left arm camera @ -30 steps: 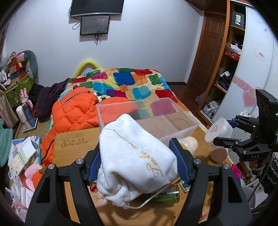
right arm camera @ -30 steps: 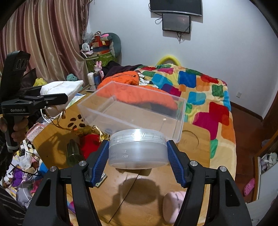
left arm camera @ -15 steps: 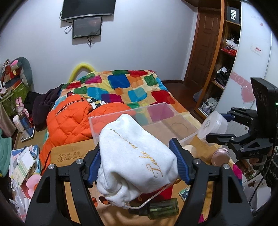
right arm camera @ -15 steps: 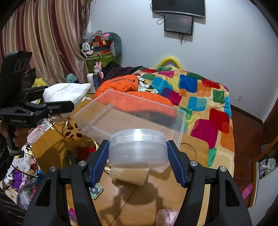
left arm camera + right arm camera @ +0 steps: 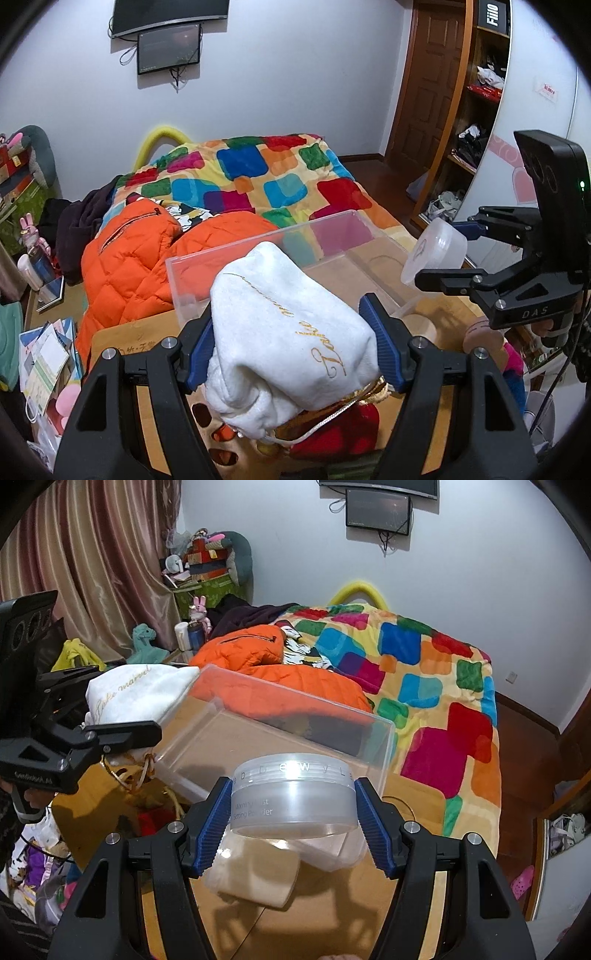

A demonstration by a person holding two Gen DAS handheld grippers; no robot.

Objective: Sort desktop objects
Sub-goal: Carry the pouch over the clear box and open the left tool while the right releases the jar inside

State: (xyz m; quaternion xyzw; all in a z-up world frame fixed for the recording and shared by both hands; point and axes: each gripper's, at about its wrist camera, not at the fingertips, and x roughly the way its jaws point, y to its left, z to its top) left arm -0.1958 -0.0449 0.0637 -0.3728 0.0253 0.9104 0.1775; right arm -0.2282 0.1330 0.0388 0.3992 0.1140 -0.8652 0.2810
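Observation:
My left gripper [image 5: 291, 350] is shut on a white drawstring pouch [image 5: 288, 332] with gold lettering, held above the wooden table [image 5: 118, 343] just short of the clear plastic bin [image 5: 258, 247]. Its gold cord hangs down below. My right gripper [image 5: 293, 821] is shut on a round translucent powder jar [image 5: 293, 797], raised at the bin's [image 5: 258, 720] near edge. Each gripper shows in the other's view: the right one with the jar [image 5: 436, 254] at the right, the left one with the pouch [image 5: 136, 694] at the left.
Under the pouch lie a red item [image 5: 343, 432] and gold-trimmed things. A beige bottle [image 5: 258, 878] lies on the table below the jar, and a pink round object [image 5: 480, 332] sits near the right edge. Behind the bin are an orange jacket [image 5: 125, 269] and a colourful bedspread [image 5: 258, 173].
Both grippers have moved forward toward the clear bin with their loads; the bin looms larger and nearer. The green bottle under the pouch has slipped out of the left view.

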